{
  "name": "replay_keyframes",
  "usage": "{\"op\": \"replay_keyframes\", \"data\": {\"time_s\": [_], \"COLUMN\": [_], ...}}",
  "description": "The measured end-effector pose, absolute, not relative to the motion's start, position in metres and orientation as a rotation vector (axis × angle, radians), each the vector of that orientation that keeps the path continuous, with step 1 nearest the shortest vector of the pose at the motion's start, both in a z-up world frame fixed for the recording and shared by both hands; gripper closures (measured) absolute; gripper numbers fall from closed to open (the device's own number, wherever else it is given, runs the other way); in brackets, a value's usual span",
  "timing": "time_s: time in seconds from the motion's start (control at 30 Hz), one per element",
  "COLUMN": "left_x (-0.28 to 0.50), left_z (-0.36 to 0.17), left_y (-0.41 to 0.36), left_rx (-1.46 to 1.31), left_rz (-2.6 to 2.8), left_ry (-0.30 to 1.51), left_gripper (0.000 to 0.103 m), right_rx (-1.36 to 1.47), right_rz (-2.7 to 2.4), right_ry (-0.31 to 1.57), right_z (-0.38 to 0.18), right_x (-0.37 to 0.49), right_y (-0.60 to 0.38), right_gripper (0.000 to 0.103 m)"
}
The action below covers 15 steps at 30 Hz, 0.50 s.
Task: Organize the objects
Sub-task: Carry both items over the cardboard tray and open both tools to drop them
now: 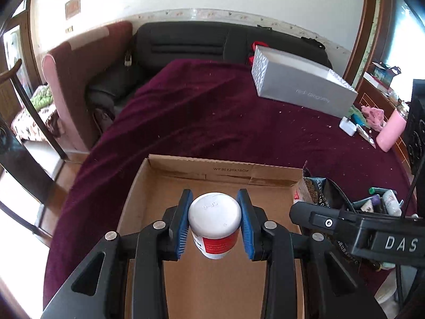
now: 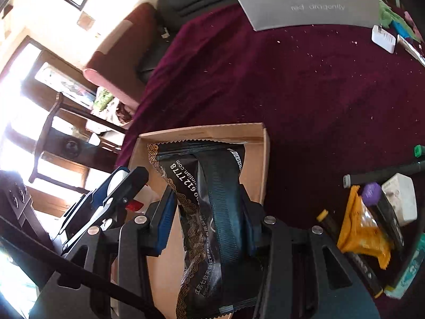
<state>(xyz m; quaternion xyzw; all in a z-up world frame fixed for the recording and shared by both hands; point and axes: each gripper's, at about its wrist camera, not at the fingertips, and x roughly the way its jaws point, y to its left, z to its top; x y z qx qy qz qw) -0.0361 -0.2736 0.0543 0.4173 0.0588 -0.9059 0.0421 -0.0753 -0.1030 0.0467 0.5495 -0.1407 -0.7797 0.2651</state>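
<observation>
My left gripper (image 1: 215,223) is shut on a white jar (image 1: 214,219) with a red label, held over the shallow cardboard box (image 1: 186,170) on the dark red cloth. My right gripper (image 2: 205,220) is shut on a black snack packet (image 2: 209,212) with gold trim, held above the same cardboard box (image 2: 255,170). In the left wrist view the black snack packet (image 1: 316,187) and the right gripper's arm show at the box's right edge. In the right wrist view the left gripper (image 2: 119,186) with the jar shows at the left.
A grey gift box (image 1: 300,83) lies at the far side of the cloth-covered table (image 1: 212,117). To the right lie a pile of small items (image 2: 377,212), an orange packet (image 2: 361,228), a white charger (image 1: 348,127) and a pink cylinder (image 1: 391,131). A black sofa (image 1: 199,42) stands behind.
</observation>
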Motion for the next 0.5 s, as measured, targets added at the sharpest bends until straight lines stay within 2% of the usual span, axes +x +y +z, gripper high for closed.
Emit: {"op": "replay_keyframes", "data": {"time_s": [0.33,0.5], "left_x": [-0.054,-0.054], "left_z": [0.034,0.035], "left_y": [-0.284,-0.294], "left_rx": [1.323,1.316], "left_rz": [-2.753,-2.762], "left_ry": [0.297,0.43], "left_gripper": [0.074,0.073], "right_rx": [1.486,1.475], "right_rz": [-2.161,-2.2], "right_ry": [-0.351,-0.331], "right_z": [0.033,0.034], "right_x": [-0.084,-0.082], "right_y": [-0.109,-0.113], "right_gripper": [0.06,0.058]}}
